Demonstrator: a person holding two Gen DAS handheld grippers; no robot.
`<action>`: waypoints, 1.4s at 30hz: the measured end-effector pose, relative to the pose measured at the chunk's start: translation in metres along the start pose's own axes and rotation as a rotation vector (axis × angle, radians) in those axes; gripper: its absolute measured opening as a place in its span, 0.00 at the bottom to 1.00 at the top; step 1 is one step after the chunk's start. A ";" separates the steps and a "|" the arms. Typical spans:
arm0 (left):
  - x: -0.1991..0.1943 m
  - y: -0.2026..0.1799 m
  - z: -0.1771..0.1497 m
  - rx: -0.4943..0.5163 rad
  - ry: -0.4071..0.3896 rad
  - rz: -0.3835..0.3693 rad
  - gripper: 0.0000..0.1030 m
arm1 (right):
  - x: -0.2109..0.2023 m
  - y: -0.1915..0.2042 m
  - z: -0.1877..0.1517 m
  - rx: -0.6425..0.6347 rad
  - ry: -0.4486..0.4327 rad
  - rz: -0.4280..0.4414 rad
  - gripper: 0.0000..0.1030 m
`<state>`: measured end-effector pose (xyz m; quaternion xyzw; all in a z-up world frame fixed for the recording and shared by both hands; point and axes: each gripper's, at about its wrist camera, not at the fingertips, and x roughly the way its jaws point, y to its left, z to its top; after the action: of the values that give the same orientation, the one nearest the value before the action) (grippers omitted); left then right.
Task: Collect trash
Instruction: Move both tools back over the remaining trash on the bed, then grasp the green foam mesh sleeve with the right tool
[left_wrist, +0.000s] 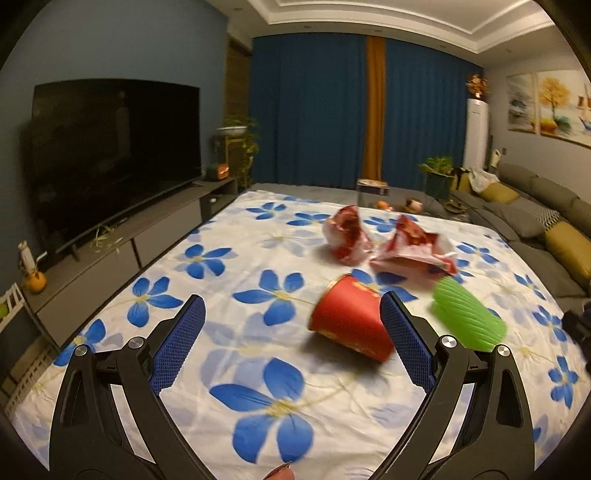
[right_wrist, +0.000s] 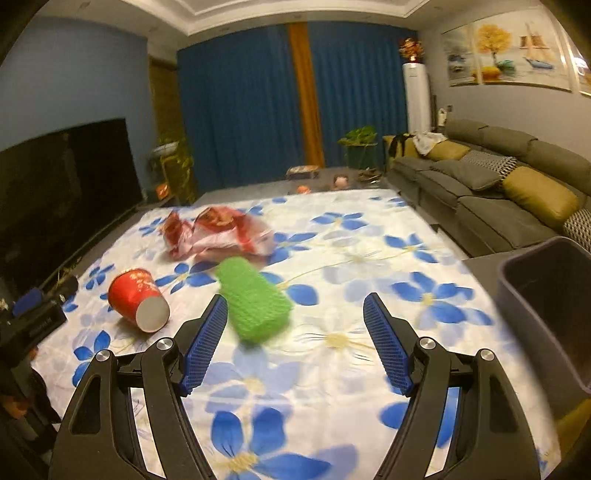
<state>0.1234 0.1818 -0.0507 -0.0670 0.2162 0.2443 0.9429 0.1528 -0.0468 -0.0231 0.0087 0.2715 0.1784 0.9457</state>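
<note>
Open left tongs (left_wrist: 291, 306) hover beside a tipped red cup (left_wrist: 347, 321) on the floral cloth (left_wrist: 236, 288).

— That flowered cloth (left_wrist: 229, 254) covers the whole table.
— A dark television (left_wrist: 110, 155) stands at the left wall; blue curtains (right_wrist: 243, 103) hang behind, with an orange strip between them.
— And a grey sofa (right_wrist: 480, 184) with mustard cushions (right_wrist: 539, 195) on the right.

Red cup (right_wrist: 138, 301) (tipped), green netting (right_wrist: 256, 302), crumpled wrappers (right_wrist: 218, 234) on cloth.

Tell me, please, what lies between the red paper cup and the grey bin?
The green foam net sleeve lies between red paper cup and grey bin, shown in the right wrist view.
</note>
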 end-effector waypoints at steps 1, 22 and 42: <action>0.003 0.003 0.000 -0.009 0.003 0.002 0.91 | 0.008 0.006 0.000 -0.013 0.011 0.006 0.72; 0.033 0.013 -0.009 -0.062 0.058 0.002 0.91 | 0.113 0.039 0.004 -0.157 0.236 -0.004 0.72; 0.031 -0.030 -0.006 -0.012 0.152 -0.073 0.91 | 0.091 0.019 -0.002 -0.082 0.195 0.018 0.14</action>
<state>0.1605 0.1677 -0.0687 -0.0987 0.2831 0.2050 0.9317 0.2174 0.0016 -0.0688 -0.0451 0.3545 0.1979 0.9127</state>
